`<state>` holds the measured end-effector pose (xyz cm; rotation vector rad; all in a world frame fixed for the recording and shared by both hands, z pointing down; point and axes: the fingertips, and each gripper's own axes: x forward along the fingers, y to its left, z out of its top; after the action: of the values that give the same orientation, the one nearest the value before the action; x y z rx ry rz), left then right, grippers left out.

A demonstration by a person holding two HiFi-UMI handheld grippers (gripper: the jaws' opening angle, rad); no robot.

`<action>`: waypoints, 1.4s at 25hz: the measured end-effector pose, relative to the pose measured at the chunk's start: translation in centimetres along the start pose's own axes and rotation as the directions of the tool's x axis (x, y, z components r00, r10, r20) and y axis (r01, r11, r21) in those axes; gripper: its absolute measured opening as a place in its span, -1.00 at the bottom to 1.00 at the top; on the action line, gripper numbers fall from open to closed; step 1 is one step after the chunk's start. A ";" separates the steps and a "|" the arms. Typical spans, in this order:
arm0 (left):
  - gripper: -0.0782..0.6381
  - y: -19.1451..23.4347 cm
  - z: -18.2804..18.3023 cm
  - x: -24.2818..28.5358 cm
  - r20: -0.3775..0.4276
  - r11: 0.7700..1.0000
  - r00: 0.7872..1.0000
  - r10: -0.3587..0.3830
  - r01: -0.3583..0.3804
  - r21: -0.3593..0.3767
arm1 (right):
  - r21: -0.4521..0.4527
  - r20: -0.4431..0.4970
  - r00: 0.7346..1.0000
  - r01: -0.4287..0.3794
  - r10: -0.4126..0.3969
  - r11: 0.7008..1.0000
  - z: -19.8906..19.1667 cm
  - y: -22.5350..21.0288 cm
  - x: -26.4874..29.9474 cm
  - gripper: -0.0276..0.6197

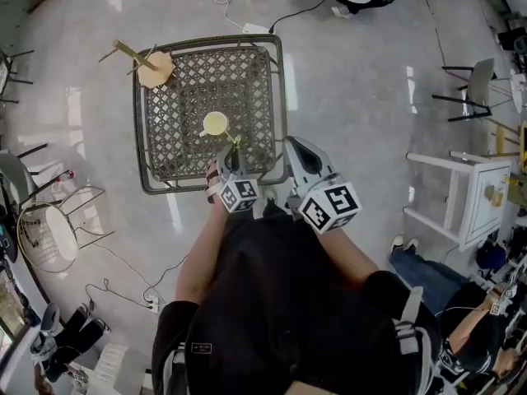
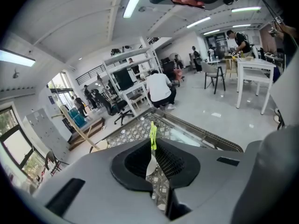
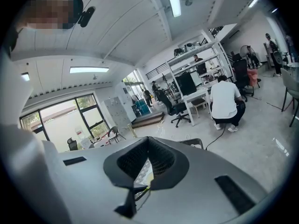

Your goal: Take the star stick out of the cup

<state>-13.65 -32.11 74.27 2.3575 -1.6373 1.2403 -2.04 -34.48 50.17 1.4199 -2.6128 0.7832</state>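
Left gripper (image 2: 153, 143): jaws pressed in on the star stick (image 2: 152, 130), pinching its thin yellow-green shaft, with the top poking up past the tips.
Star stick: right at the left gripper's tips, on the near side of the cup (image 1: 215, 123). Whether its foot sits inside the cup, I can't tell.
Handling: it looks feather-light, thin and a bit bendy. A smooth shaft could slip or swivel, so a firm hold on the shaft seems best.
Cup: small and light-looking, just ahead of the jaws. A sideways drag could tip it, so straight up looks safest.
Right gripper (image 1: 295, 148): just beside the left one, over the table's near rim, jaws drawn together on nothing.
Room: open air above. The table (image 1: 280, 97) edge is right under both grippers, and a wooden piece (image 1: 154, 68) sits well away at the far-left corner.
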 end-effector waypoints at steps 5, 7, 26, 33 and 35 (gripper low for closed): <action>-0.70 0.8 0.5 -1.0 0.013 0.999 0.999 0.033 -0.033 -0.023 | -0.002 0.014 1.000 -0.001 0.001 1.000 0.0 -0.2 -1.1 -0.89; -0.70 1.1 0.7 -1.6 0.017 0.998 0.999 0.046 -0.046 -0.039 | -0.001 0.021 1.000 -0.003 0.003 1.000 0.0 -0.2 -1.7 -0.89; -0.70 3.2 7.4 -18.7 0.113 0.894 0.969 0.221 -0.155 -0.420 | -0.077 0.076 0.988 -0.129 0.135 0.989 0.2 1.6 -10.4 -0.89; -0.70 3.0 10.5 -25.6 0.172 0.835 0.952 0.255 -0.126 -0.536 | -0.113 0.073 0.980 -0.174 0.183 0.978 -0.2 3.2 -13.2 -0.88; -0.70 3.0 11.2 -27.0 0.185 0.829 0.949 0.254 -0.115 -0.548 | -0.116 0.077 0.981 -0.171 0.180 0.978 -0.5 3.6 -13.8 -0.88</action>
<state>-13.08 -17.10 49.00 2.0910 -1.9978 0.4029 2.85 -22.09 45.17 1.2350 -2.8291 0.5964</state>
